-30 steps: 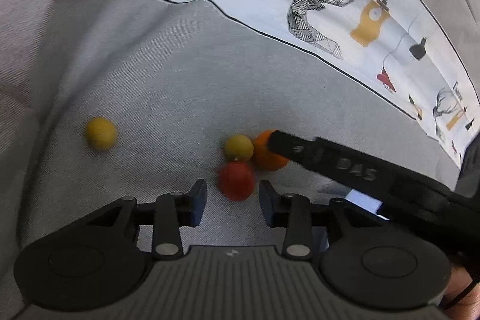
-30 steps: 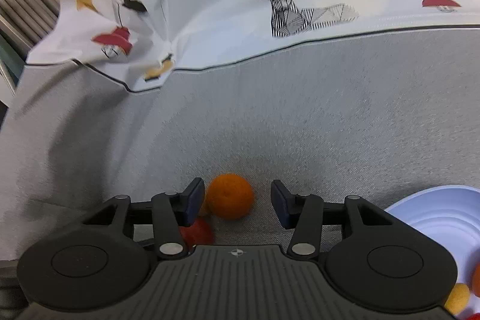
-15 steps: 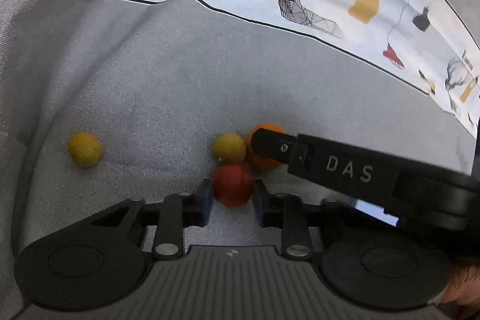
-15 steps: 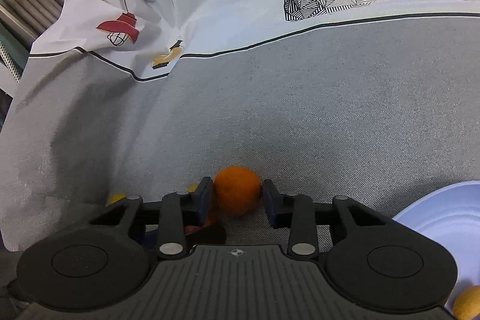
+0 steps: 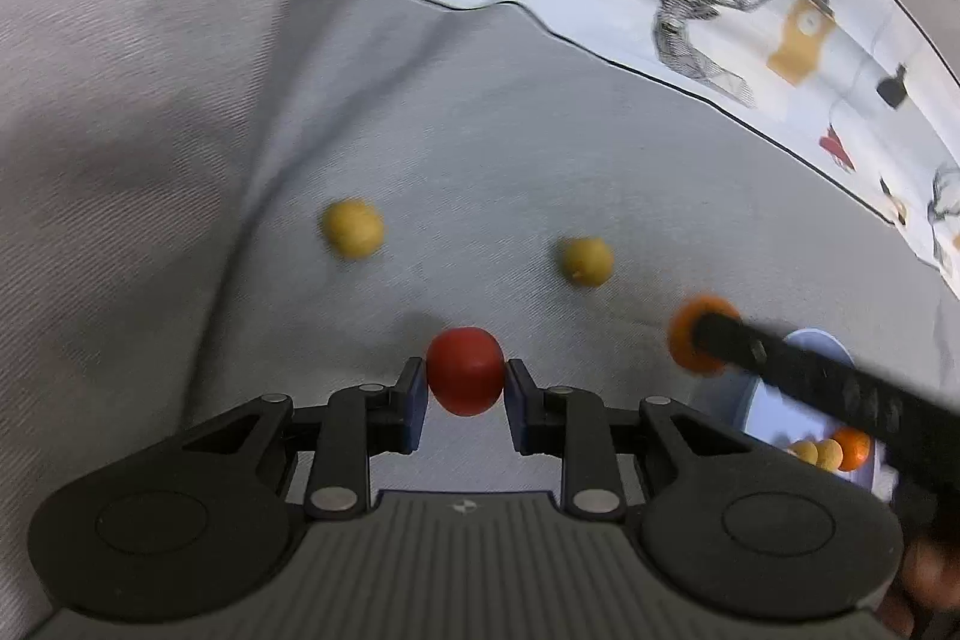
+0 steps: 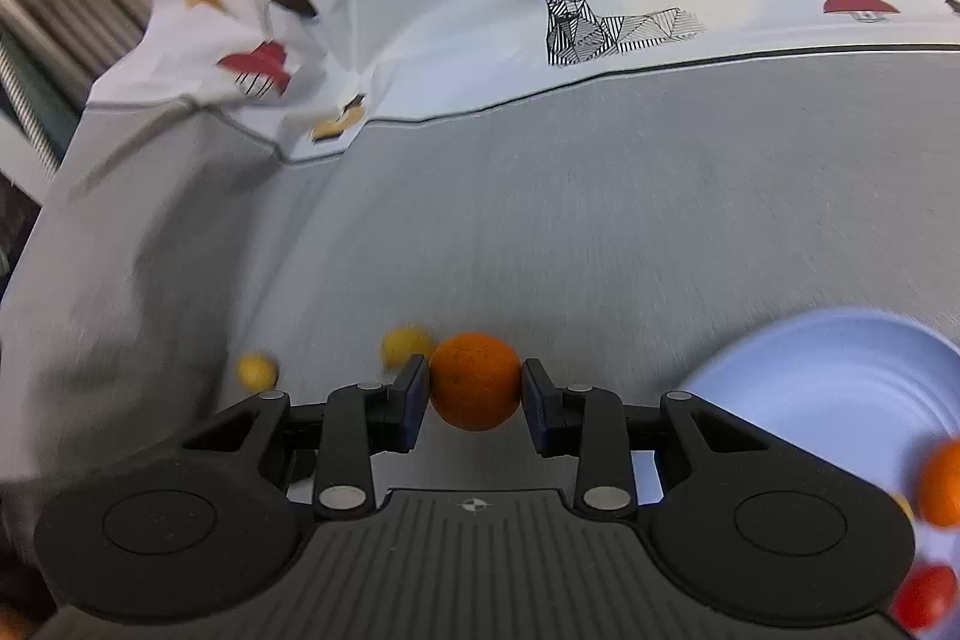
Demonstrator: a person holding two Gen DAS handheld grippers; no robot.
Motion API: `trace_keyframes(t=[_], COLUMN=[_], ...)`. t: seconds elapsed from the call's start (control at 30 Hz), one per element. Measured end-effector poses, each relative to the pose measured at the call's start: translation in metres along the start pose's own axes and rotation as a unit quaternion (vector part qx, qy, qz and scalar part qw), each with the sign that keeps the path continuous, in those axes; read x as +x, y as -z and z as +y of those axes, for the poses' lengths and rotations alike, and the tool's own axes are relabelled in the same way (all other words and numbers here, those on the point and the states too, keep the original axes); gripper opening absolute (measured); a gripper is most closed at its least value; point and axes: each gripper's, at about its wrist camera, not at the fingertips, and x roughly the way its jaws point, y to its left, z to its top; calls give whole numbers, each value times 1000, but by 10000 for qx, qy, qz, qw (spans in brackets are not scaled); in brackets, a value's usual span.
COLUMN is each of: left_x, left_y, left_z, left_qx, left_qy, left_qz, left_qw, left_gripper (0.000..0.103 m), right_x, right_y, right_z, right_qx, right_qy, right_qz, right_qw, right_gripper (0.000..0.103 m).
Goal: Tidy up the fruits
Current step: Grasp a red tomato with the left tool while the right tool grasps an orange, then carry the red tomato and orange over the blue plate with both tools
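Grey cloth surface point(image 5: 540, 172): a soft woven fabric is carrying the fruits; whether a table is lying under it I cannot tell.
Left tool point(image 5: 465, 388): it is pinching the red fruit point(image 5: 465, 370) between its two pads, low in the centre of the left wrist view. Its jaws have just been closing, with the fruit between them.
Right tool point(image 6: 475, 388): it is pinching the orange fruit point(image 6: 475, 379) at the widest part, low in the centre of its own view. Its jaws also have just been closing on the fruit.
Loose fruits: two yellow fruits point(image 5: 353, 227) are lying apart on the cloth, in the middle of the left view.
Blue plate point(image 6: 840, 376): it is sitting at the lower right, already holding some fruits.
Handling: the fruits are looking small, round, smooth and probably light, so they are likely rolling easily. Holding across the middle, as now, seems safest; a hard squeeze could make one slip out.
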Motion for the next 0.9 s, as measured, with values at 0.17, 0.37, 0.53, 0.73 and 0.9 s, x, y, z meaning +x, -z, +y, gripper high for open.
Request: trace_keyframes(t=[0.17,0.37,0.53,0.73,0.9], left_x=[-16,-10,8,15,17], left_y=[8,11,14,14,17], left_z=[9,11,7,3,-2], left_qx=[7,79,274,483,616], left_qy=[-17,132,23,-90,-166], left_qz=[-27,272,644,687,684], left_qw=[10000,9995,9975,9964,9956], left_gripper=[30,30,31,31,31], right_x=[-26,-26,-16,-9,-4], right_y=[35,72,71,73,74], right_z=[22,32,29,31,31], right_qx=[-787,-1440,-1397,-1451,-1549], right_qy=[210,316,333,395,427], right_qz=[222,979,1121,1215,1288], right_qw=[9964,9842,9833,9811,9786], right_gripper=[35,35,36,41,41])
